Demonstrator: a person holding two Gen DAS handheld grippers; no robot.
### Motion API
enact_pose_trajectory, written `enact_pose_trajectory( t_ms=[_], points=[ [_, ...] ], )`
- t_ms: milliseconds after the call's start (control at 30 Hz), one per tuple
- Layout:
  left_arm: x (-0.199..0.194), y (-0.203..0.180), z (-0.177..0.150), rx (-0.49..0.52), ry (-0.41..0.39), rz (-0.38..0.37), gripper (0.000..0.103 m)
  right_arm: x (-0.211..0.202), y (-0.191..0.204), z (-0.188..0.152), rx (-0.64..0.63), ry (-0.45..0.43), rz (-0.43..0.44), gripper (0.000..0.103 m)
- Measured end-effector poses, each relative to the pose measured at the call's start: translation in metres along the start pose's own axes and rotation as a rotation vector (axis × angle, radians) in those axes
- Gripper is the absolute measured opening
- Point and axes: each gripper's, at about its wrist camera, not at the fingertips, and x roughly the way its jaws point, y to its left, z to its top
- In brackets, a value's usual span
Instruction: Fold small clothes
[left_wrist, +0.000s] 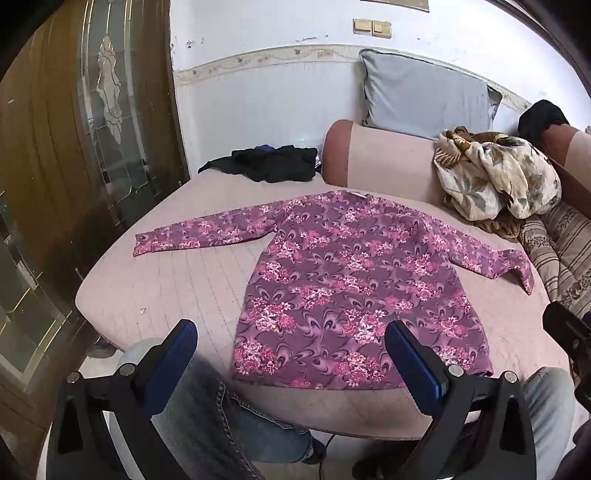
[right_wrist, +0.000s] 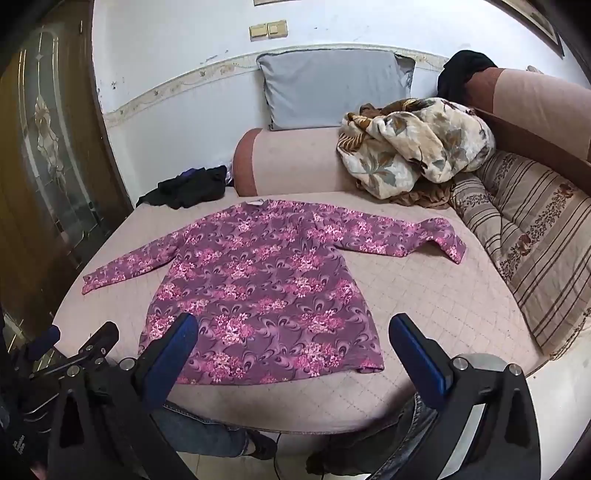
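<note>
black left claw (left_wrist: 291, 354) and right claw (right_wrist: 295, 349), blue finger pads, silver screws, jeans-clad legs (left_wrist: 207, 413).

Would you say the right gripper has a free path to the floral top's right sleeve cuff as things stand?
Probably yes. The right gripper hangs open over the near edge, the purple floral top lies flat, and nothing rests on the bed cover before the cuff.

You've got one purple floral long-sleeve top (left_wrist: 343, 280) (right_wrist: 258, 291) lying flat and unfolded on the pink mattress, both sleeves spread outward, right cuff bent back, hem nearest you.
</note>
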Motion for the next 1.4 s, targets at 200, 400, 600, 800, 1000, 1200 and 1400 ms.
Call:
enact_pose_trajectory(
  t_ms=[200, 400, 600, 800, 1000, 1200, 1400],
  points=[
    [0.011, -0.005, 0.009, 0.002, 0.0, 0.001, 0.103, 0.002, 0.004, 0.01, 0.004, -0.008, 0.009, 0.103],
    [0.016, -0.006, 0.014, -0.005, 0.011, 0.002, 0.103, 0.005, 0.0, 0.018, 0.008, -0.023, 0.04, 0.103],
    [0.011, -0.004, 0.014, -0.006, -0.008, 0.009, 0.103, -0.003, 0.006, 0.025, -0.008, -0.048, 0.045, 0.103],
    [0.018, 0.0, 0.012, -0.027, 0.039, 0.001, 0.103, -0.01, 0.002, 0.023, 0.003, -0.096, 0.047, 0.103],
    [0.02, 0.003, 0.015, -0.036, 0.036, 0.006, 0.103, -0.009, 0.006, 0.029, 0.011, -0.109, 0.031, 0.103],
    [0.032, 0.021, 0.012, -0.118, 0.033, -0.028, 0.103, -0.002, 0.014, 0.033, -0.004, -0.06, 0.087, 0.103],
    [0.048, 0.041, 0.014, -0.147, 0.102, -0.017, 0.103, 0.005, 0.036, 0.04, -0.046, -0.059, 0.099, 0.103]
  ],
)
